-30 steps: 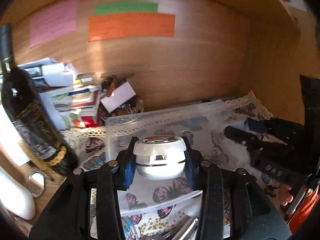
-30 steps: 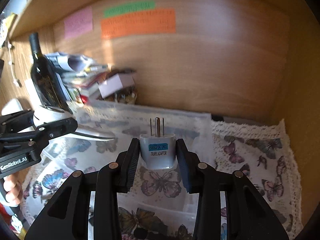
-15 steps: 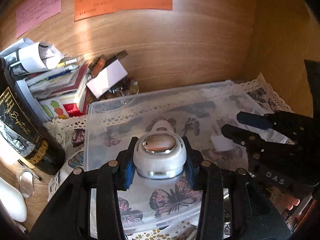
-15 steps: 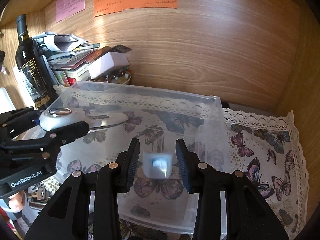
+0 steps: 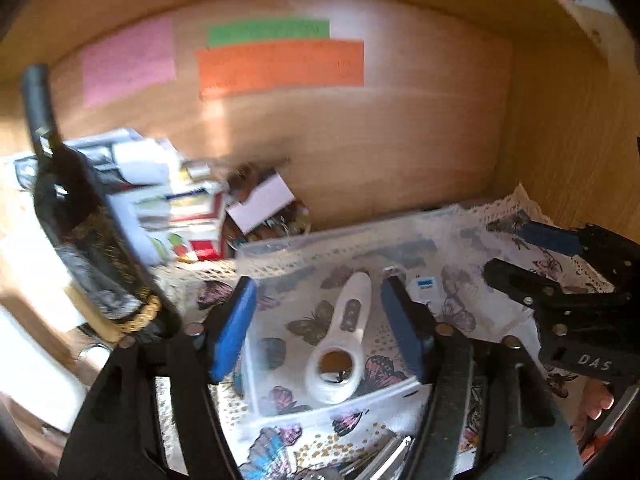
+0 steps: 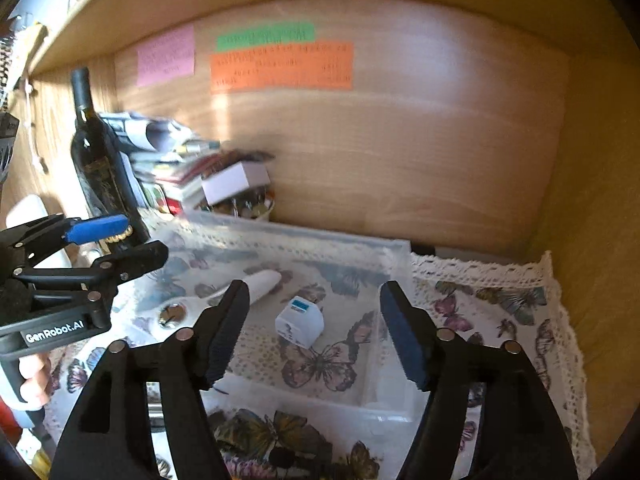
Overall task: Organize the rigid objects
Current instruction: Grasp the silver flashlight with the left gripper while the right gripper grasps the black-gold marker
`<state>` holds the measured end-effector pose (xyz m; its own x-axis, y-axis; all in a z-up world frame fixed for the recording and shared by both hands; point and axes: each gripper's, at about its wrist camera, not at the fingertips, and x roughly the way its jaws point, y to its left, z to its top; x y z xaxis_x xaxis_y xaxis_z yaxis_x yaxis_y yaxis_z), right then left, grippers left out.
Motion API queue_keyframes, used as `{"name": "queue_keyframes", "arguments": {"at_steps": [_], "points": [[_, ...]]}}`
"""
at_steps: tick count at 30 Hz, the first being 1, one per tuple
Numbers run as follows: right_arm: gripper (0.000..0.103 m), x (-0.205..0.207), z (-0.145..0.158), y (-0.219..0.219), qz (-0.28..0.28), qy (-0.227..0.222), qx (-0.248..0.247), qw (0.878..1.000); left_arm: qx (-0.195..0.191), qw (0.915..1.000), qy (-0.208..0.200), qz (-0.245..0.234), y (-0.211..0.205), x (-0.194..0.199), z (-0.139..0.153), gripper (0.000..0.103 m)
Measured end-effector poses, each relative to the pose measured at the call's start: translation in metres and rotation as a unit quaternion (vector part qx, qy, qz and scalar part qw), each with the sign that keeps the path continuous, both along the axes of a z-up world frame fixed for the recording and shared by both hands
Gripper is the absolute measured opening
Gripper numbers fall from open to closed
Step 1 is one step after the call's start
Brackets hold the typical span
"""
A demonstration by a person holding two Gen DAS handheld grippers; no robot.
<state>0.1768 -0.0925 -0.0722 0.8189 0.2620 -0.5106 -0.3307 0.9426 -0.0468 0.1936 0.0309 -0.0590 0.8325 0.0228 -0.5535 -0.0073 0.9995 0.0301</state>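
Note:
A clear plastic bin (image 5: 320,412) (image 6: 396,252) stands on the butterfly cloth. A white handheld device (image 5: 344,336) (image 6: 224,300) with a round metal end lies inside it. A white travel adaptor (image 6: 300,322) (image 5: 426,286) lies in the bin to its right. My left gripper (image 5: 316,322) is open and empty above the device; it also shows in the right wrist view (image 6: 120,240). My right gripper (image 6: 310,332) is open and empty above the adaptor; it shows in the left wrist view (image 5: 532,256) too.
A dark wine bottle (image 5: 88,232) (image 6: 100,160) stands at the left. Stacked books and papers (image 5: 160,200) and a small box (image 6: 236,182) lie behind the bin. Coloured notes (image 6: 280,64) are stuck on the wooden back wall. A wooden side wall (image 6: 592,200) closes the right.
Both grippers have opened. The white device dropped from the left gripper and the adaptor from the right gripper into the bin. Both grippers have pulled back and up.

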Motion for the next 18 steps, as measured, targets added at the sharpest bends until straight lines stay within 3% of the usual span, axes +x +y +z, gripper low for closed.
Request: {"name": "queue_keyframes", "arguments": {"at_steps": [3, 7, 18], "points": [[0.071, -0.017, 0.007, -0.005, -0.003, -0.014, 0.003, 1.0, 0.005, 0.9998, -0.018, 0.005, 0.004, -0.02, 0.009, 0.082], [0.074, -0.037, 0.007, -0.013, -0.01, -0.021, 0.001, 1.0, 0.015, 0.9995, -0.028, 0.009, 0.007, -0.044, 0.011, 0.083], [0.074, -0.074, -0.028, -0.032, -0.037, 0.022, -0.006, 0.999, 0.006, 0.9994, 0.031, 0.014, 0.017, -0.089, -0.037, 0.083]]}}
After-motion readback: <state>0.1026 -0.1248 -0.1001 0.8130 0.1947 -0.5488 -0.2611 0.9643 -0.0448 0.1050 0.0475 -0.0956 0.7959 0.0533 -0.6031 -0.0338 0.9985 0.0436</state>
